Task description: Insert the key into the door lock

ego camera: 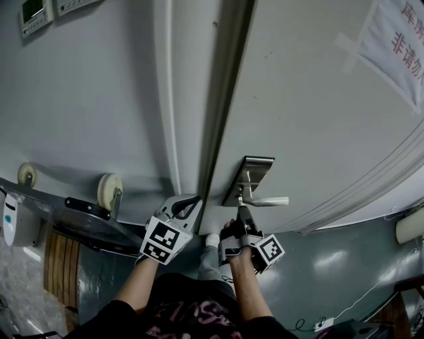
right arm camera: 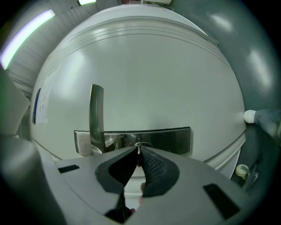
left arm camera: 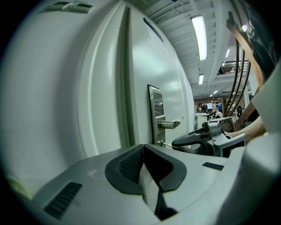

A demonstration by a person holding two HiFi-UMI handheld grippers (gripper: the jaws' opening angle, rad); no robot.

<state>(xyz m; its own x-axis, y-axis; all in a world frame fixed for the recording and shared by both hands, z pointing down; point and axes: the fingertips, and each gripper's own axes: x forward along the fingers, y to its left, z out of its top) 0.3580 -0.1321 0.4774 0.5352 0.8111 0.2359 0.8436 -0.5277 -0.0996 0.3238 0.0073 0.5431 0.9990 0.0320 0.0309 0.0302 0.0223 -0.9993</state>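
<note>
A steel lock plate with a lever handle sits on the pale door. My right gripper points straight at the plate, just below the handle, shut on a thin metal key. The key's tip meets the keyhole on the lock plate, beside the handle. In the left gripper view the key touches the plate under the handle. My left gripper hangs by the door's edge, left of the lock, shut with nothing in it.
A door jamb runs up the middle between wall and door. A paper notice is taped to the door's upper right. A wheeled cart stands at the left. Wall panels hang at top left. A cable lies on the floor.
</note>
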